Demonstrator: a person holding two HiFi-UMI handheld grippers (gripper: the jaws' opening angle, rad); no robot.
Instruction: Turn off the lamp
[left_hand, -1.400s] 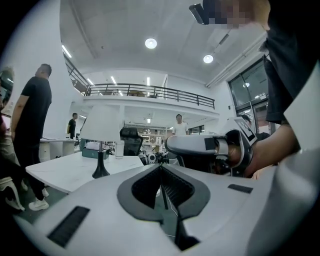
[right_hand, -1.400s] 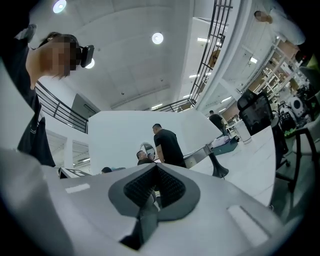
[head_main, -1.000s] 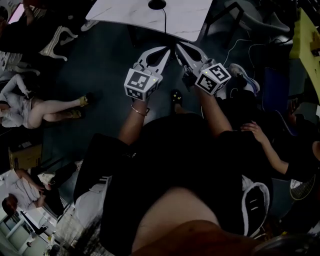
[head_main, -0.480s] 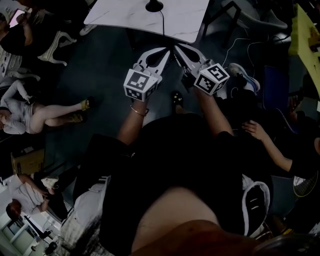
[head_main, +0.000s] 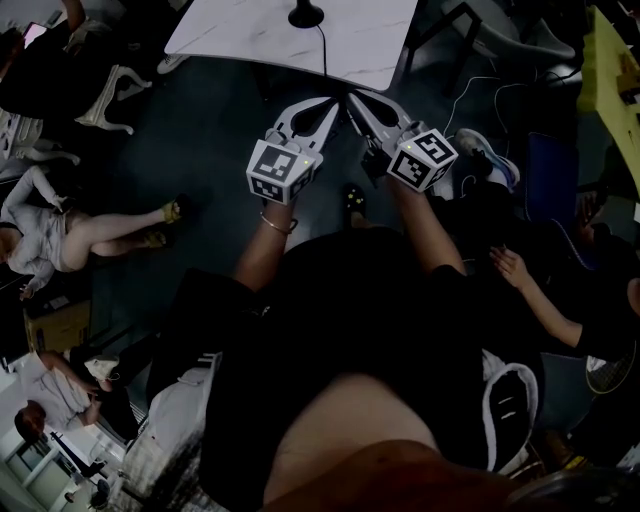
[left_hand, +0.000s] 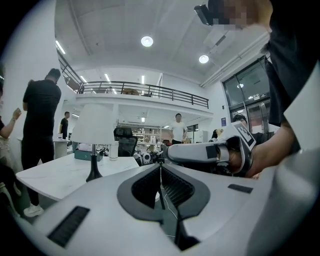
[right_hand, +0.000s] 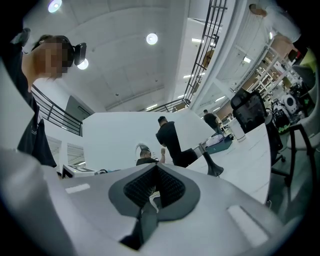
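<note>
The lamp (left_hand: 94, 131) has a white shade on a thin black stem and stands on a white marble table (head_main: 360, 45). In the head view only its black base (head_main: 305, 14) and its cord (head_main: 325, 48) show at the top edge. My left gripper (head_main: 334, 100) and right gripper (head_main: 351, 96) hang side by side just short of the table's near edge, tips almost touching. Both are shut with nothing in them. The left gripper view has its shut jaws (left_hand: 160, 165) pointing right of the lamp, with the right gripper (left_hand: 200, 151) alongside. The lamp base (right_hand: 215, 170) also shows past the right gripper (right_hand: 156, 165).
A teal box (left_hand: 83, 156) and a white cup (left_hand: 114, 150) sit on the table behind the lamp. People sit and stand around: one on the floor (head_main: 60, 215) at left, one seated (head_main: 560, 300) at right, others standing (left_hand: 41, 125). Cables (head_main: 470, 95) trail on the dark floor.
Both grippers have kept their place. The head view has drifted a little, so the table sits slightly lower in frame. The person on the floor at left has shifted.
</note>
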